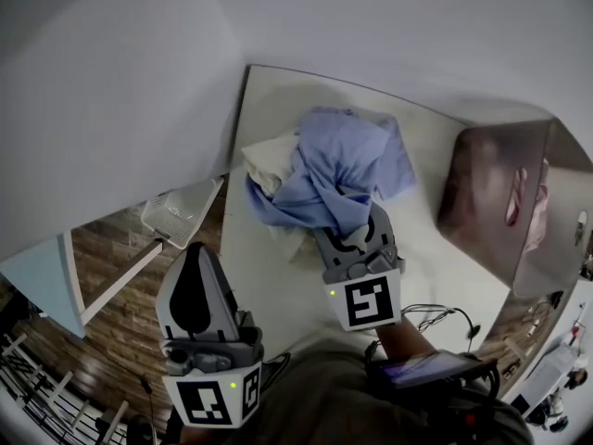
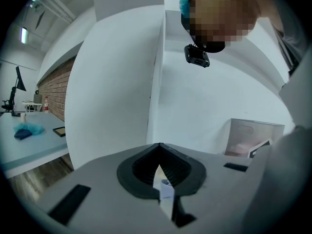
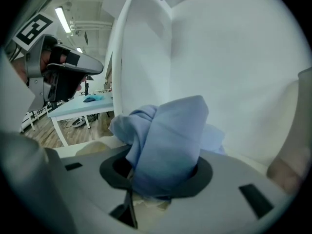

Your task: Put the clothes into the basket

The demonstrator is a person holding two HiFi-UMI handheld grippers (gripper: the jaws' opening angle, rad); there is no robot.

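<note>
The task is at its start: no clothes are in the basket yet. The whole pile lies at the far end of the table [image 1: 278, 286], with a blue garment [image 1: 338, 170] heaped on top and a cream garment [image 1: 269, 160] showing at the pile's left edge, toward the table's left side.

The right claw [image 1: 357, 235] is at the near edge of the pile and is clenched on a bunched fold of the blue garment. In the right gripper view the blue cloth fills the gap between the jaws, with a bit of cream cloth below it. Most of the blue garment rests on the table, so it looks gripped but not yet lifted clear.

The left claw [image 1: 197, 253] is off the table's left edge, near its front corner. Its jaws are closed together and hold no clothing. In the left gripper view they point at a bare white wall.

What looks like the white basket [image 1: 181, 209] sits just off the table's left edge, lower than the tabletop. No clothing shows in the part of it that is visible.

What is left, as I judge it: lift the blue garment, carry it left over the table's edge and drop it in the basket, then do the same with the cream garment.
</note>
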